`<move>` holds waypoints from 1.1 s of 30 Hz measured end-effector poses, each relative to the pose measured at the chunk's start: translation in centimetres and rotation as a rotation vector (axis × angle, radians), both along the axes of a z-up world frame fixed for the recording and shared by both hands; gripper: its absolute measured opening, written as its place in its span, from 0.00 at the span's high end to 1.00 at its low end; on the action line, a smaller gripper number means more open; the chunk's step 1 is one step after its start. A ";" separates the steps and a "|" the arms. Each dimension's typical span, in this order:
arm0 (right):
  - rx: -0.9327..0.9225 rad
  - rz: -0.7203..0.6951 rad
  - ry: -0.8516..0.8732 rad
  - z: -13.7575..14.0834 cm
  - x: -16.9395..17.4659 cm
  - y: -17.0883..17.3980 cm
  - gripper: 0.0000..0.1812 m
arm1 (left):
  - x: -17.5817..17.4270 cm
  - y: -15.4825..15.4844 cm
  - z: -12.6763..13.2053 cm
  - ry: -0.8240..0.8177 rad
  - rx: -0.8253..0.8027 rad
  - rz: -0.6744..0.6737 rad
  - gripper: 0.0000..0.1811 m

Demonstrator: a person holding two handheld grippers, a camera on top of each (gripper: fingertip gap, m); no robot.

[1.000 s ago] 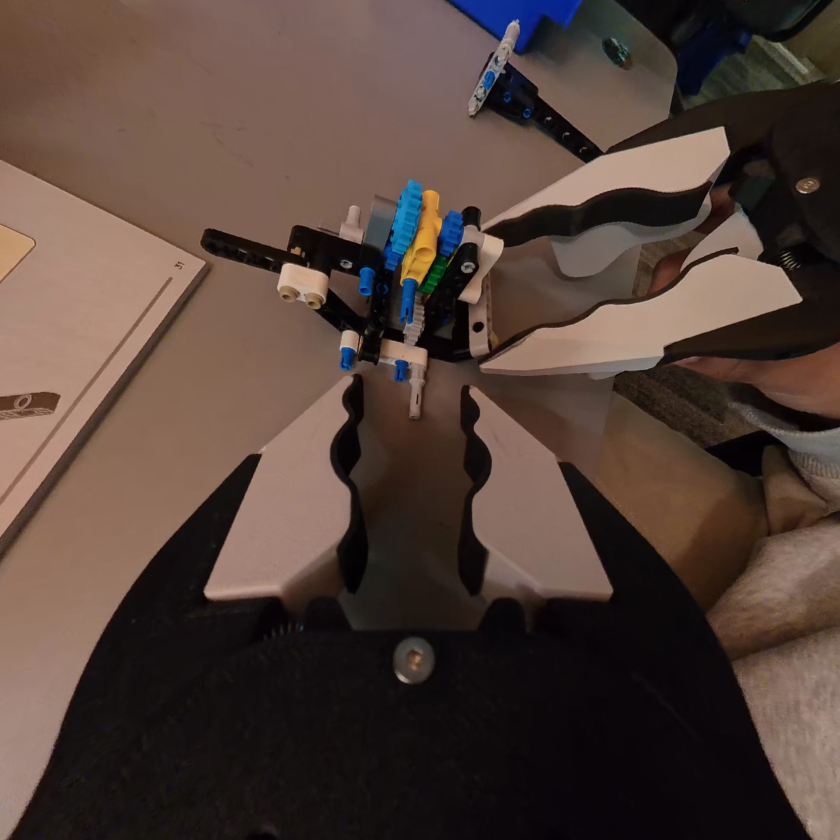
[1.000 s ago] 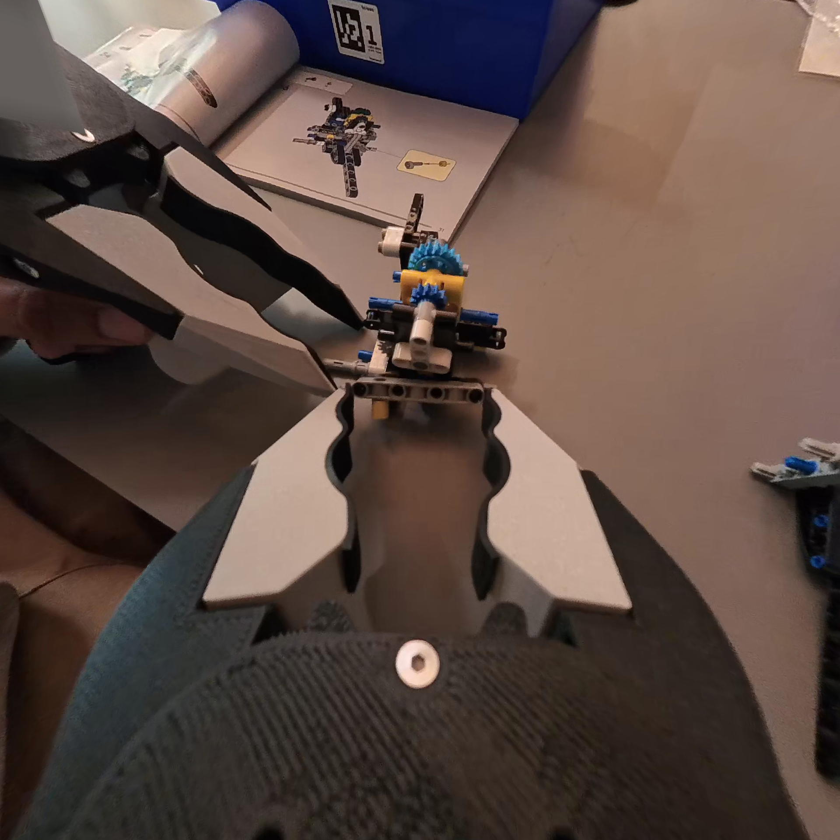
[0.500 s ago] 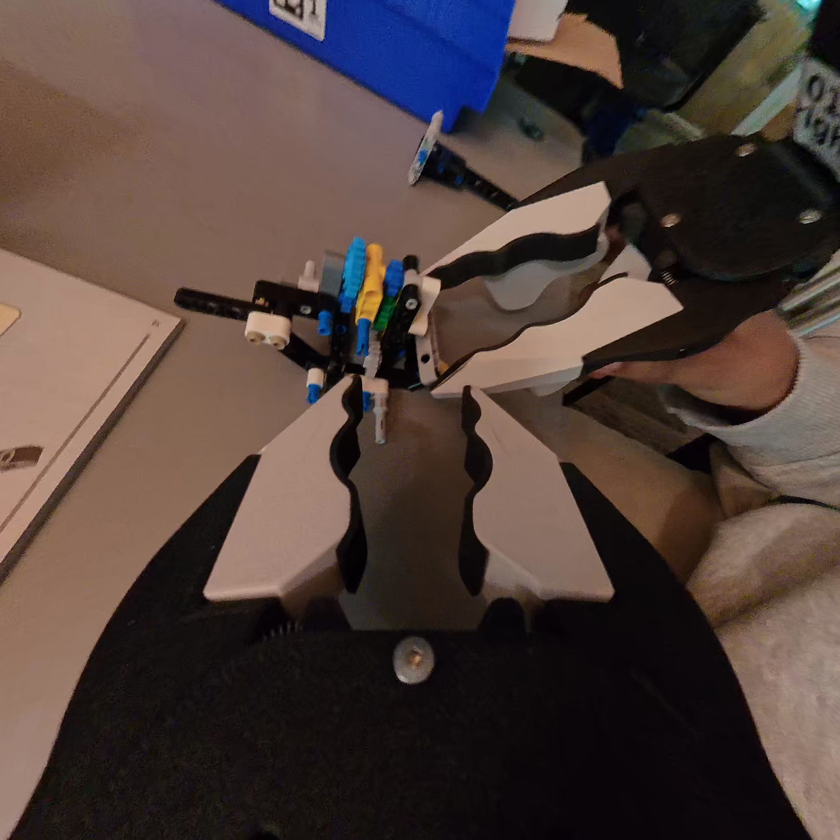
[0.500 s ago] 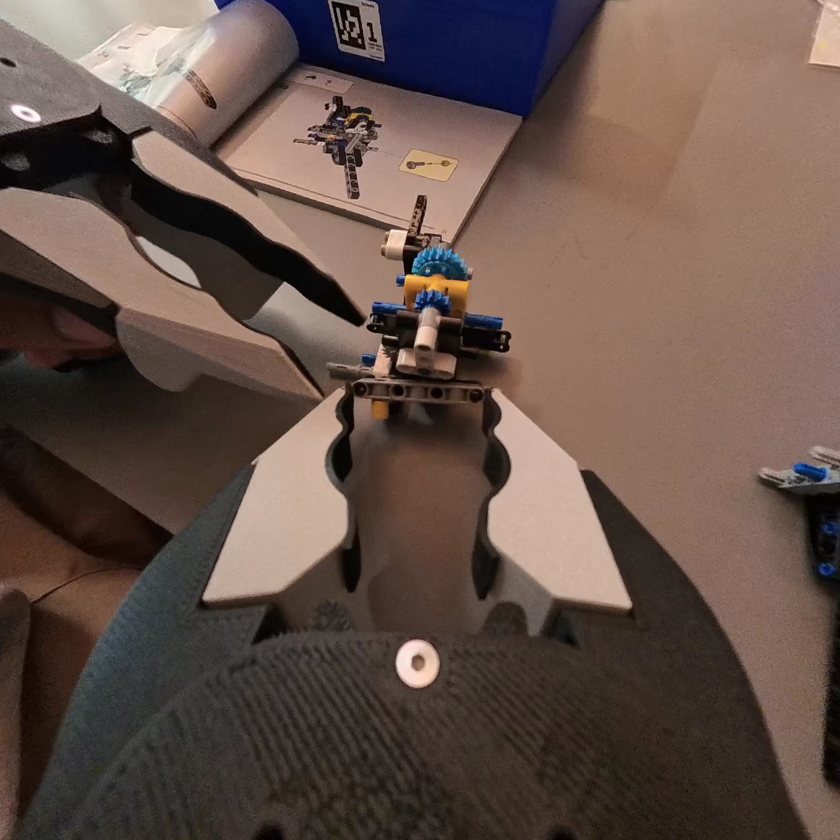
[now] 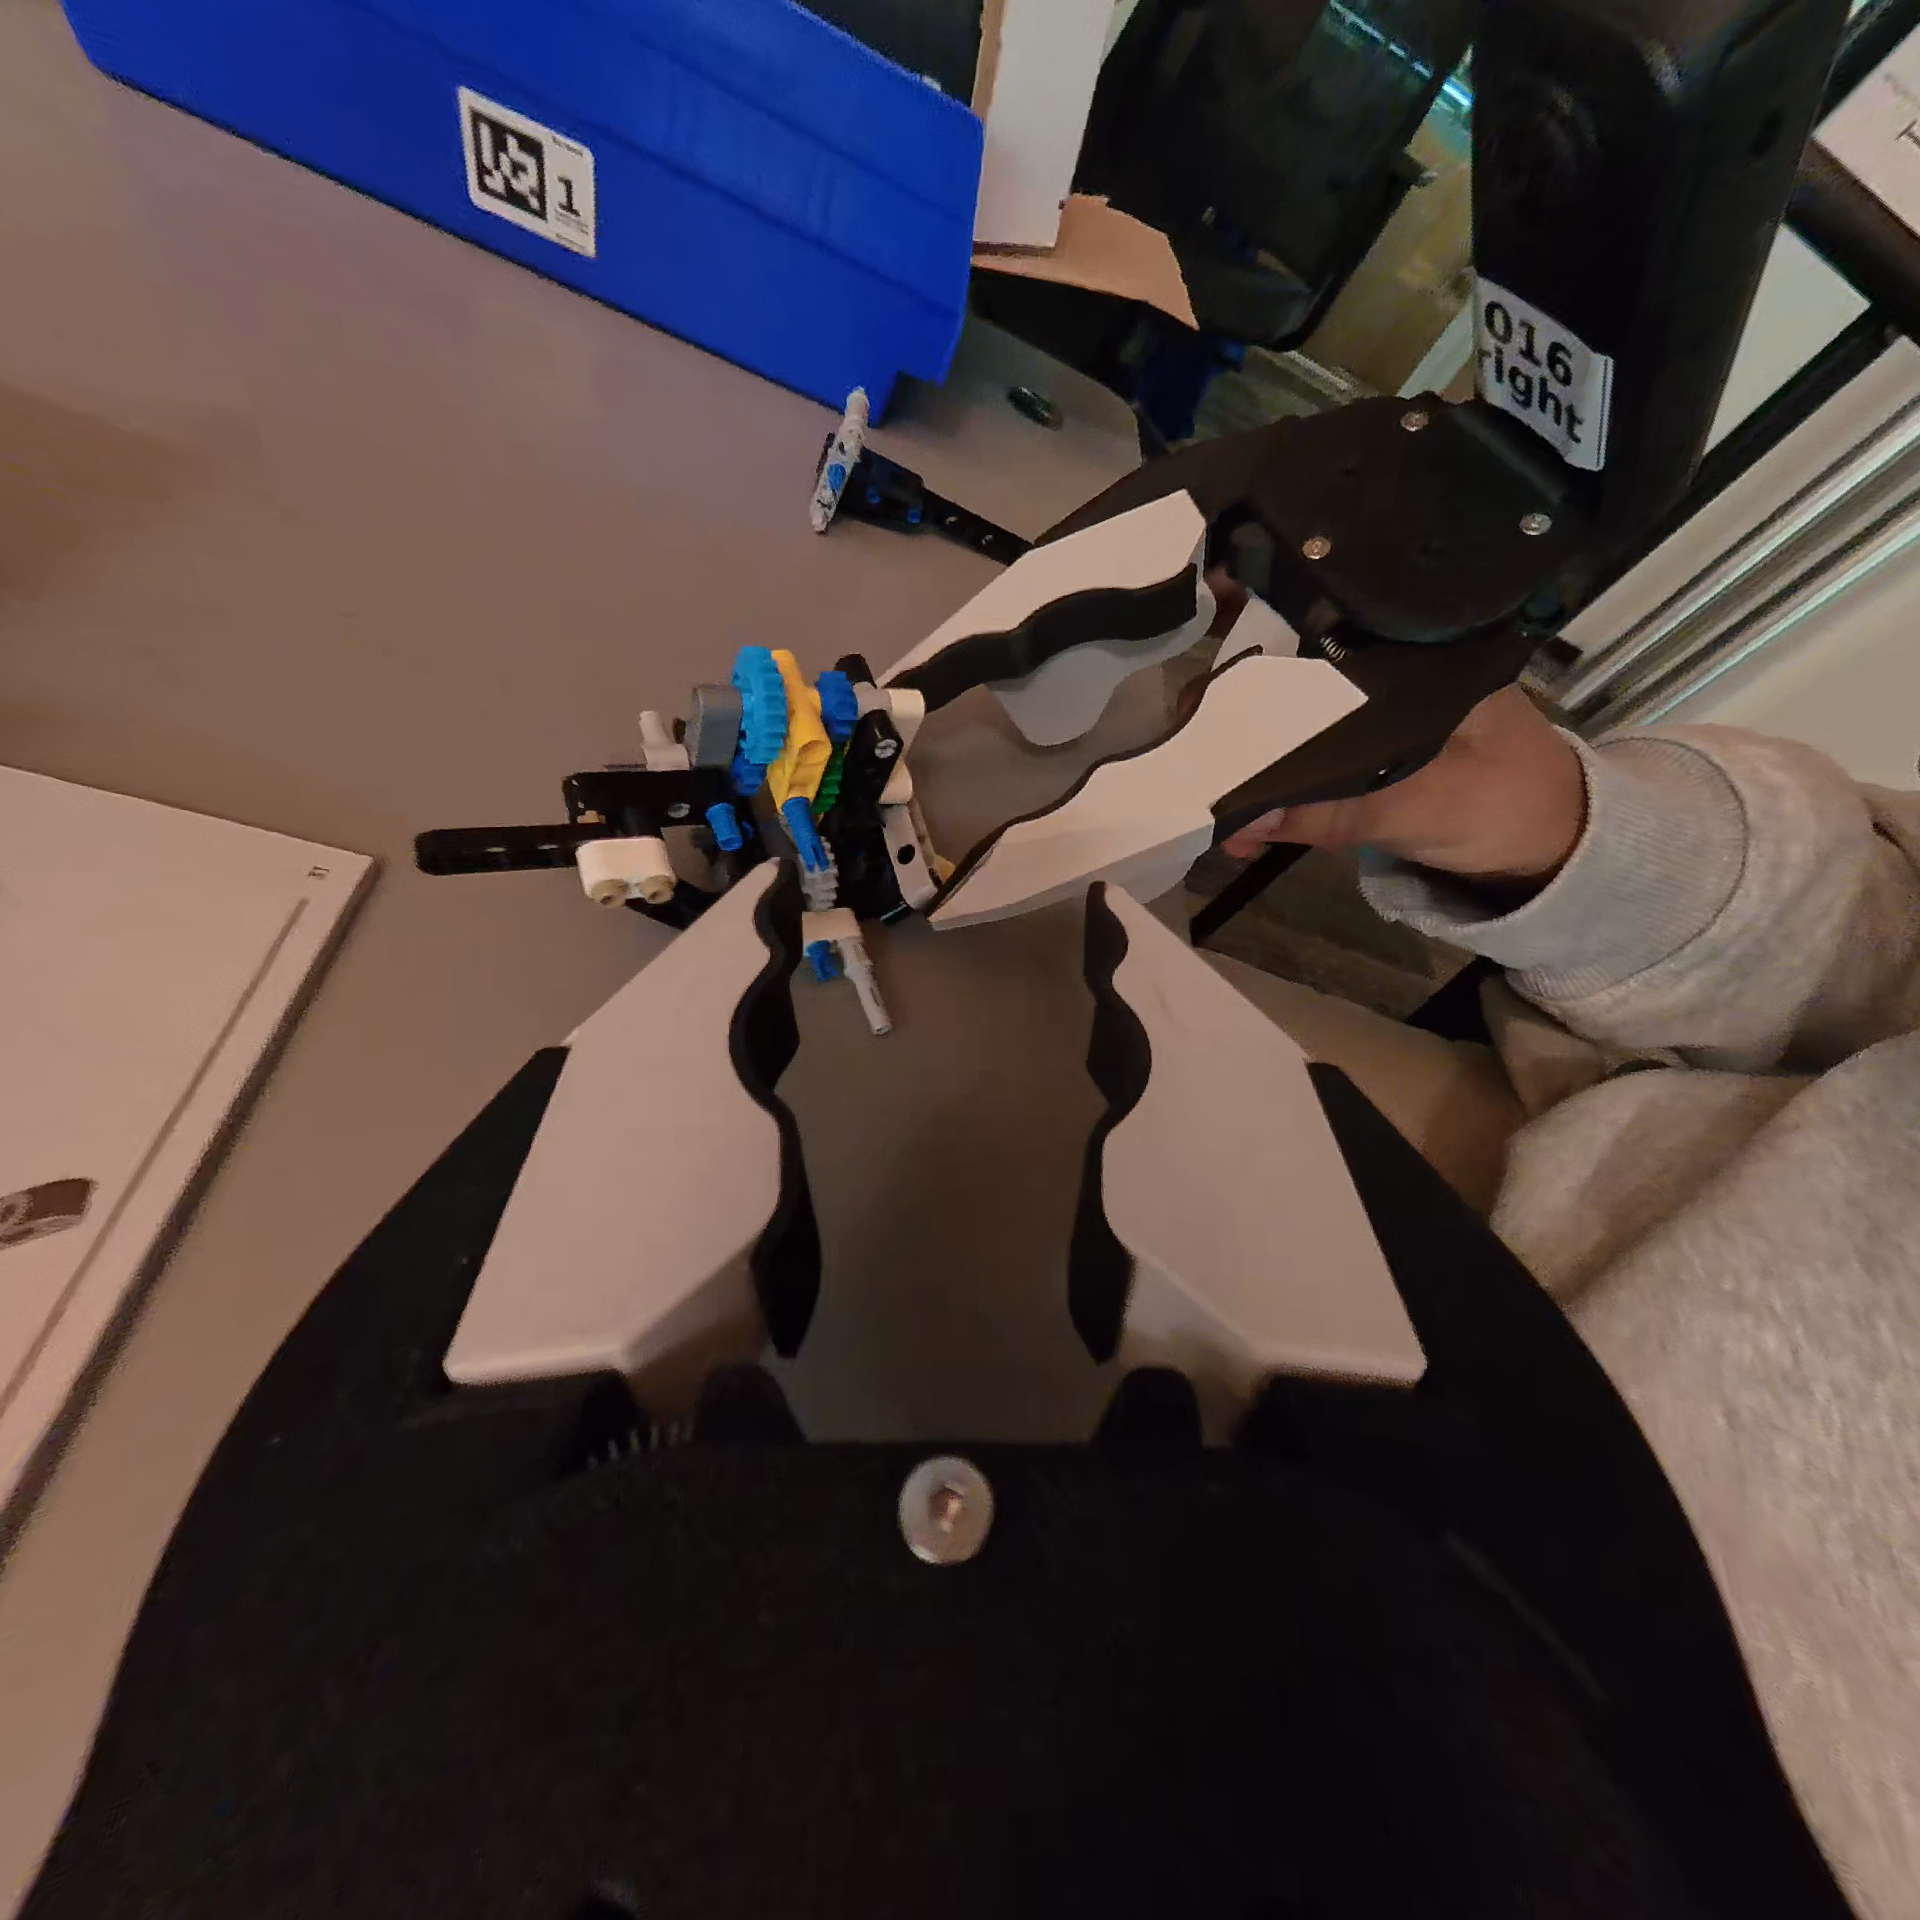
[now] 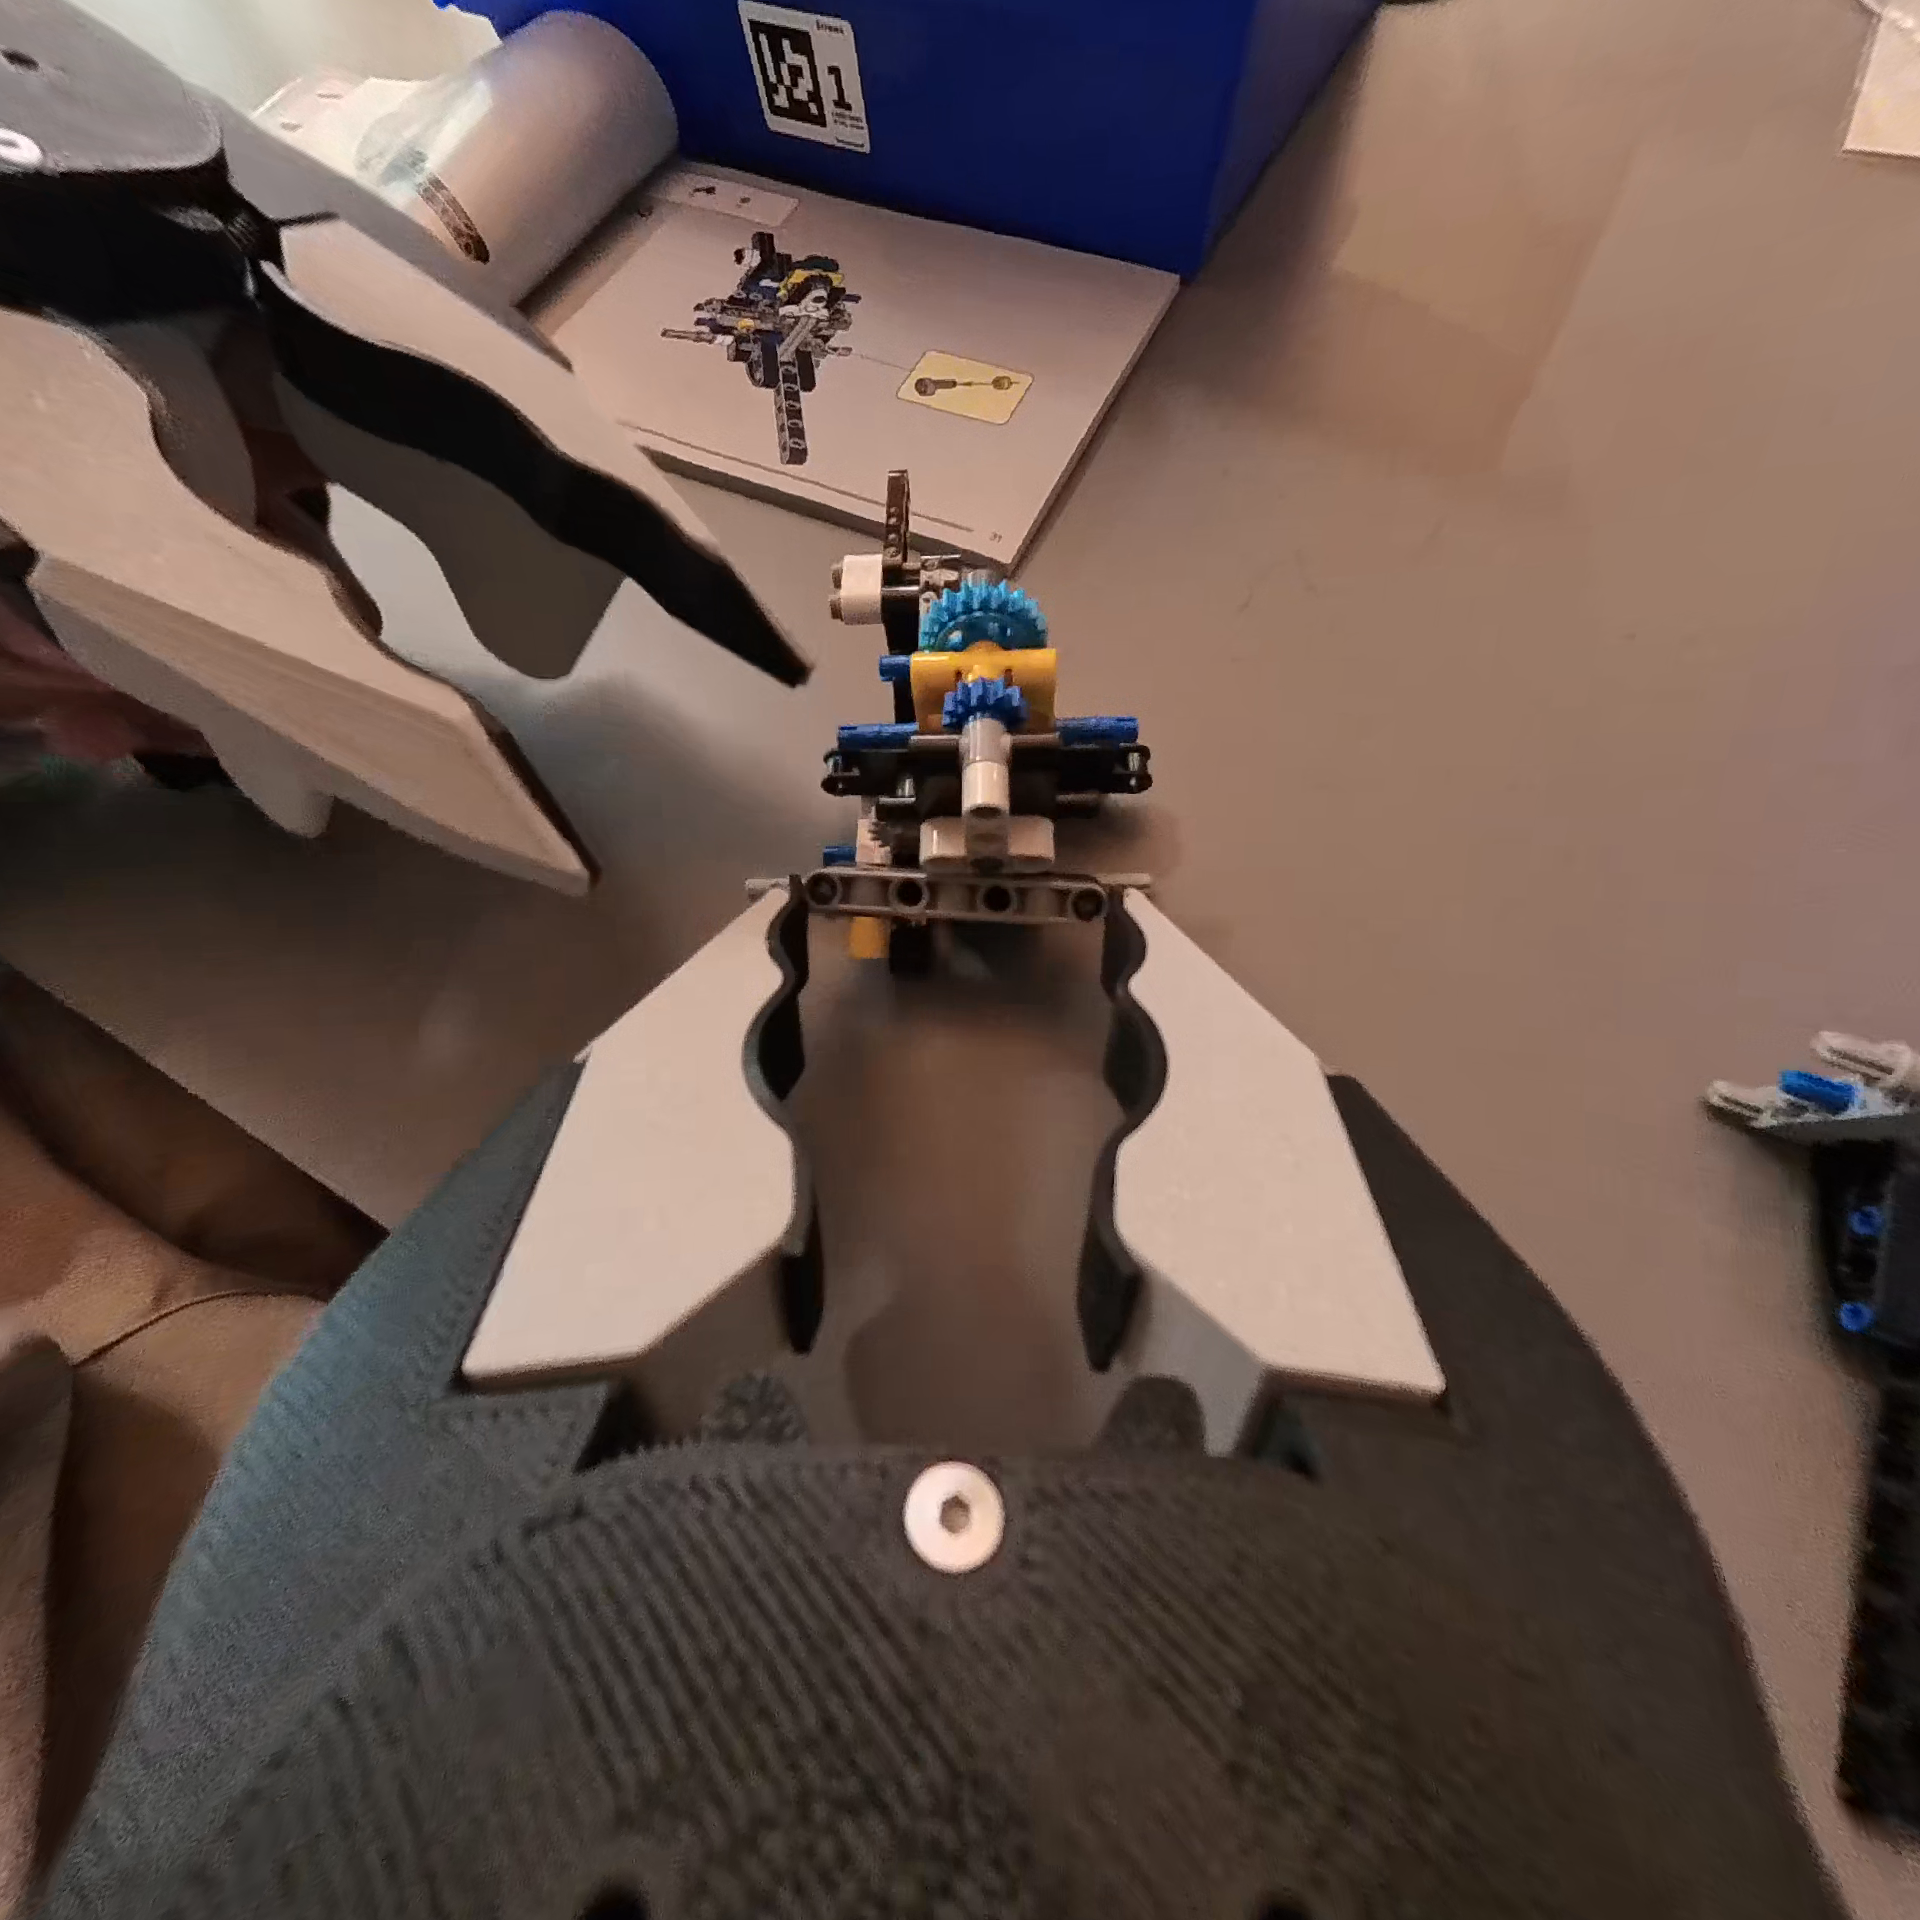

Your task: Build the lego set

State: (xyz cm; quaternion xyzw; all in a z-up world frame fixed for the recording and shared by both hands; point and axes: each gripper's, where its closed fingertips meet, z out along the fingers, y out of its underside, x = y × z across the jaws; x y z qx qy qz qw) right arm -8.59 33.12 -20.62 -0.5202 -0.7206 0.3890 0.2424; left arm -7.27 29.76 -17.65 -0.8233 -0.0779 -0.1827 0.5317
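My left gripper (image 5: pixel 940 904) has tipped back over the last second, so its camera now takes in the whole blue bin (image 5: pixel 665 177) that only showed a corner before; in the right wrist view its white fingers have drawn away from the lego model (image 6: pixel 977 748) and a strip of table now shows between them. Its jaws stand apart with nothing between them, the left tip just beside the model's near edge and a small grey pin sticking out into the gap.

My right gripper (image 6: pixel 951 904) has not shifted its grip: its two tips are closed on the ends of the grey holed beam (image 6: pixel 951 896) at the near end of the model. The model sits on the grey table (image 6: pixel 1455 623), with a big light-blue gear, a yellow block and a smaller blue gear stacked along its middle, and a black beam reaching away at the far end. From the left wrist view I see a hand (image 5: pixel 1455 800) in a pale sleeve holding the right gripper.

Just beyond the model lies the open instruction booklet (image 6: pixel 883 353), and behind that the blue bin. A second small black and blue assembly (image 6: pixel 1860 1195) lies well apart on the right.
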 end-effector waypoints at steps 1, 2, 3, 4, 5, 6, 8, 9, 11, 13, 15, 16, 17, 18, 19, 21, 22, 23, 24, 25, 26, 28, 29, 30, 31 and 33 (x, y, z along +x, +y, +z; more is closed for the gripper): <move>0.005 0.008 -0.001 0.0 0.0 0.0 0.69 | -0.4 -0.1 0.2 0.013 0.007 0.007 0.71; 0.011 0.013 -0.001 0.0 0.0 0.0 0.69 | -0.9 -0.1 0.3 0.028 0.012 0.022 0.71; 0.016 0.019 -0.002 0.0 0.0 0.1 0.69 | -1.5 -0.1 0.5 0.041 0.017 0.040 0.70; 0.020 0.024 -0.005 0.0 -0.1 0.1 0.69 | -2.0 -0.1 0.6 0.050 0.019 0.048 0.68; 0.022 0.028 -0.008 0.0 -0.1 0.2 0.69 | -2.3 0.0 0.6 0.054 0.019 0.052 0.66; 0.023 0.034 -0.011 0.0 -0.1 0.2 0.69 | -2.5 0.1 0.6 0.059 0.019 0.050 0.64; 0.026 0.048 -0.020 -0.1 -0.2 0.2 0.69 | -2.9 0.3 0.3 0.074 0.013 0.049 0.59; 0.029 0.055 -0.023 -0.1 -0.2 0.1 0.69 | -3.0 0.4 0.1 0.079 0.010 0.049 0.58; 0.033 0.069 -0.032 -0.1 -0.3 0.1 0.69 | -3.0 0.6 0.0 0.063 0.007 0.033 0.55; 0.033 0.084 -0.042 -0.1 -0.3 0.0 0.69 | -2.9 0.8 0.0 0.052 0.013 0.015 0.55; 0.024 0.106 -0.052 0.0 -0.4 -0.2 0.69 | -2.8 0.9 -0.1 0.047 0.002 -0.001 0.55; 0.018 0.115 -0.057 0.0 -0.4 -0.2 0.69 | -2.8 0.9 -0.1 0.051 0.001 -0.003 0.55; 0.015 0.125 -0.066 0.0 -0.4 -0.3 0.69 | -2.8 0.9 -0.1 0.051 0.001 -0.005 0.55; 0.013 0.133 -0.073 0.0 -0.4 -0.3 0.69 | -2.8 0.9 -0.1 0.048 0.002 -0.007 0.55; 0.012 0.135 -0.081 0.0 -0.5 -0.2 0.69 | -2.8 0.8 -0.1 0.045 0.003 -0.009 0.55; 0.014 0.137 -0.095 0.0 -0.7 -0.1 0.69 | -2.7 0.8 -0.1 0.040 0.002 -0.018 0.57; 0.020 0.139 -0.104 0.0 -0.8 0.0 0.69 | -2.7 0.7 -0.2 0.040 0.001 -0.017 0.57; 0.027 0.143 -0.111 0.0 -0.8 -0.1 0.69 | -2.7 0.7 -0.2 0.042 0.000 -0.016 0.57; 0.038 0.149 -0.117 0.0 -0.9 -0.1 0.69 | -2.7 0.7 -0.2 0.042 0.001 -0.017 0.57; 0.049 0.153 -0.120 0.0 -0.9 0.0 0.69 | -2.8 0.7 -0.2 0.041 0.000 -0.016 0.57; 0.055 0.155 -0.121 0.0 -0.9 0.0 0.69 | -2.8 0.7 -0.2 0.040 0.000 -0.014 0.57; 0.053 0.154 -0.119 0.0 -0.9 0.0 0.69 | -2.8 0.7 -0.2 0.038 0.000 -0.013 0.57; 0.049 0.153 -0.115 0.0 -0.9 0.0 0.69 | -2.9 0.7 -0.2 0.039 0.000 -0.013 0.57; 0.045 0.152 -0.112 0.0 -0.9 0.0 0.69 | -2.9 0.7 -0.2 0.040 -0.001 -0.012 0.57; 0.041 0.152 -0.109 0.0 -0.9 0.0 0.68 | -2.9 0.7 -0.2 0.041 -0.003 -0.011 0.57; 0.029 0.152 -0.097 0.2 -0.8 0.0 0.65 | -2.9 0.7 -0.3 0.046 -0.010 -0.008 0.57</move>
